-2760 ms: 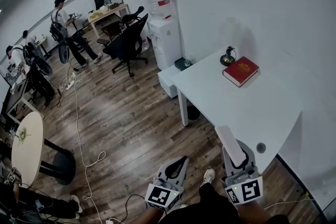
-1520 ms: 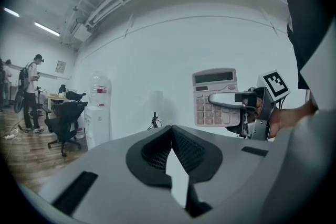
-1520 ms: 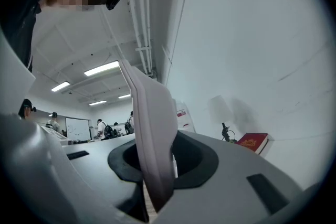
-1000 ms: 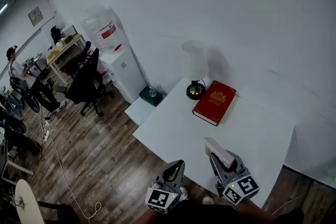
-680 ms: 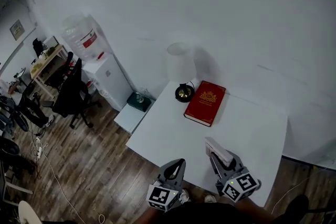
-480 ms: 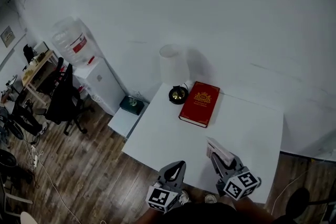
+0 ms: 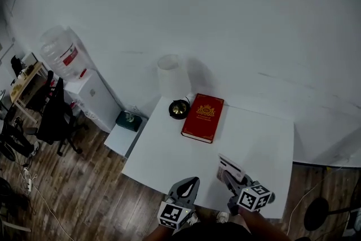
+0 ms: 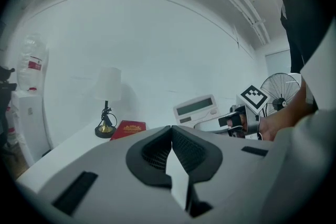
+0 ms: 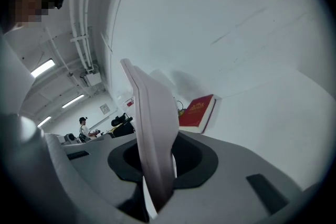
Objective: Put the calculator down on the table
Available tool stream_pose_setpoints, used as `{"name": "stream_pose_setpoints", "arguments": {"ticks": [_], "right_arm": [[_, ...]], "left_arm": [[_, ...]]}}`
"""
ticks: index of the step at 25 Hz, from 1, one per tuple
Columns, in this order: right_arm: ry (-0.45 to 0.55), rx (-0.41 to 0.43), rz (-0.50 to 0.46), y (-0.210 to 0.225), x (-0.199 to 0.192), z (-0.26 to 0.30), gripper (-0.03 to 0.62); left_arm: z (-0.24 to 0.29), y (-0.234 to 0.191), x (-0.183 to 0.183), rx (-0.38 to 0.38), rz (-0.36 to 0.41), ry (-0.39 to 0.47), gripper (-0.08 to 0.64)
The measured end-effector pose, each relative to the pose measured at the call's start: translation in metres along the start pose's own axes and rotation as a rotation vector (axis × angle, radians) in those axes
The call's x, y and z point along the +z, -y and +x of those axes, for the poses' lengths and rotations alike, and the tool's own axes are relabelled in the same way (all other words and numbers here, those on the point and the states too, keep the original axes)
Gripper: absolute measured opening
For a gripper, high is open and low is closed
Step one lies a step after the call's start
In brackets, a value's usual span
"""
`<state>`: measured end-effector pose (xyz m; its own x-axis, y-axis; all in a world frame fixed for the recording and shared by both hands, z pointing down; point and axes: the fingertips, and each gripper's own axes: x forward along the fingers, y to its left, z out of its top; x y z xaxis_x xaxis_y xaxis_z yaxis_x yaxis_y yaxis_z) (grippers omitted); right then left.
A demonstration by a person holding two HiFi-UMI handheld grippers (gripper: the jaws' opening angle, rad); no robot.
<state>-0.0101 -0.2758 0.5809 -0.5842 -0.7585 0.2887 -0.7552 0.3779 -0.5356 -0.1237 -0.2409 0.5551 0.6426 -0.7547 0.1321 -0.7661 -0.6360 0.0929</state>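
R gripper [image 7: 228, 176] clamps calculator [image 7: 230, 166] over table [image 7: 169, 155]; L gripper [image 7: 190, 182] closed, empty.

Lower end of calculator [image 9: 151, 113] buried between clamping jaws of right gripper [image 9: 157, 147], key face turned away. Past left gripper [image 8: 171, 129], calculator display too small to read; person [image 8: 302, 23] cropped by top edge.

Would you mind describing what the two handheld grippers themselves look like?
Both the left gripper and right gripper have grey moulded plastic bodies tapering to two jaws lined with black ribbed pads; each carries a white cube printed with black square markers.
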Motion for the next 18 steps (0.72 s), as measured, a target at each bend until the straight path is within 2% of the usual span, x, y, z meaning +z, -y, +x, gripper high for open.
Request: {"name": "stream_pose_setpoints", "arguments": {"ticks": [5, 9, 18], "right_arm": [[-0.096, -0.021, 0.144, 0.028, -0.034, 0.013, 0.109], [-0.175, -0.028, 0.245, 0.049, -0.062, 0.022, 0.109], [-0.335, -0.032, 0.427, 0.083, -0.111, 0.042, 0.110]], "left_arm": [[0.012, 0.000, 0.004, 0.016, -0.005, -0.009, 0.018], [0.014, 0.000, 0.007, 0.025, 0.044, -0.023, 0.018], [0.018, 0.008, 0.012, 0.039, 0.056, -0.016, 0.018]]}}
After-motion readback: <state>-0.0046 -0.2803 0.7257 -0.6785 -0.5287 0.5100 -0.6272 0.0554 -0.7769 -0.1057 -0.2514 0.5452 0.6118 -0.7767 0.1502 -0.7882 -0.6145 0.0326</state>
